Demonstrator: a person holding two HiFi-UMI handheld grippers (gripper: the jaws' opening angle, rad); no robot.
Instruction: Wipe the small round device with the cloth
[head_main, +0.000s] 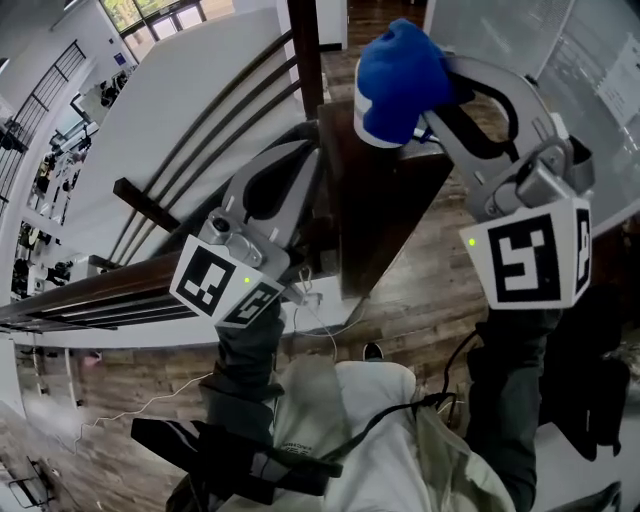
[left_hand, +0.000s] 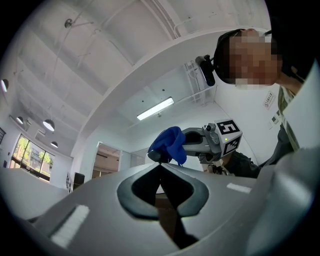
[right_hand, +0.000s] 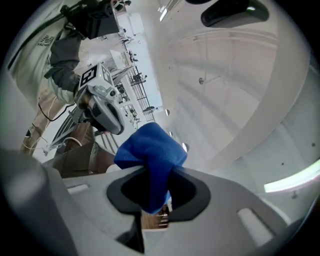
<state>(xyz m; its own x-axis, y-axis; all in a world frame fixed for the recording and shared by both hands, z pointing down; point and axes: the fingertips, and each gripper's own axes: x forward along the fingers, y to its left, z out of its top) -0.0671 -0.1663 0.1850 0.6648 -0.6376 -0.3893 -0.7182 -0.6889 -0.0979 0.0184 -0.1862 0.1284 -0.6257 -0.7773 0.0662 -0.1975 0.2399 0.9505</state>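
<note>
You hold the right gripper (right_hand: 155, 172) aloft, fingers clamped on the blue cloth (head_main: 398, 72); the left gripper (left_hand: 160, 167) points upward, fingers together, empty.

Grey left gripper (left_hand: 160, 165) and right gripper (right_hand: 158, 172), black-and-white marker cubes (head_main: 228, 285), dark sleeves (head_main: 245, 370), pale trousers (head_main: 365, 435).

I see a dark brown tabletop (head_main: 385, 215) next to the railing. On it stands the small white round device (head_main: 368, 135), half hidden under the blue cloth (head_main: 400, 70). Lower, a thin white cable (head_main: 147, 405) lies on the plank floor (head_main: 420, 300).
</note>
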